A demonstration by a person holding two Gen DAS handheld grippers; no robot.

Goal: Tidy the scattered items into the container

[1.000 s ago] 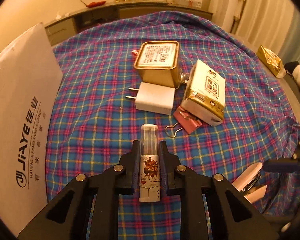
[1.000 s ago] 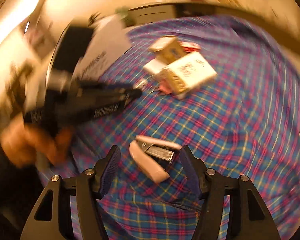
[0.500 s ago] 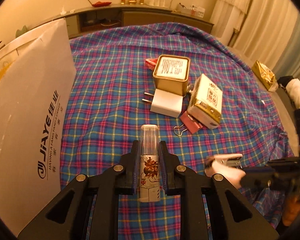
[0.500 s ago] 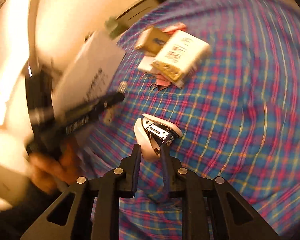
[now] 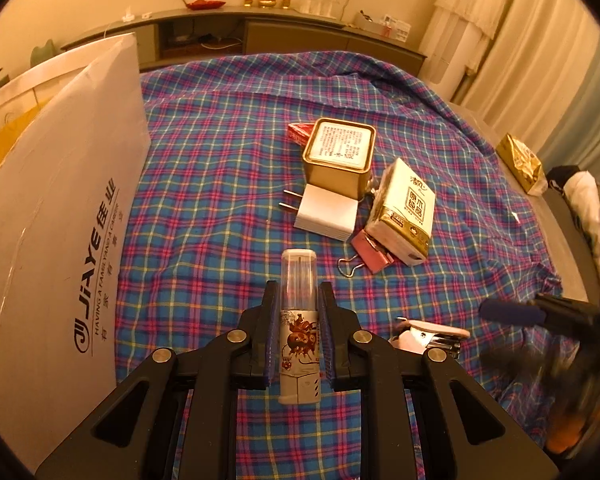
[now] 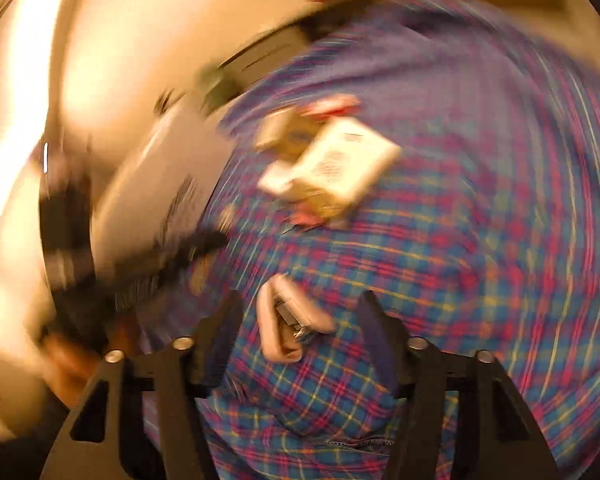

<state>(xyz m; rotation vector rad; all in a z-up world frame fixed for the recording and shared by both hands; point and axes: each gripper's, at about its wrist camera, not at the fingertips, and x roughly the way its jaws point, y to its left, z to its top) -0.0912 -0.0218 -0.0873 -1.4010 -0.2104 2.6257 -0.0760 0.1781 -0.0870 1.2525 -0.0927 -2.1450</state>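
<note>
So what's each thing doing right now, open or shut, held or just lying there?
left gripper: shut on the toothpick holder.
toothpick holder: held, lid on.
right gripper: open, around the stapler.
stapler: lying on the cloth, gaping open, not gripped.
gold tin: lid on.
binder clip: lying flat, partly under the tissue pack.

The left hand-held gripper (image 5: 299,334) points forward, its fingers pressed against both sides of a small bottle (image 5: 299,322). The right hand-held gripper (image 6: 300,332) has its fingers spread wide, motion-blurred.
</note>
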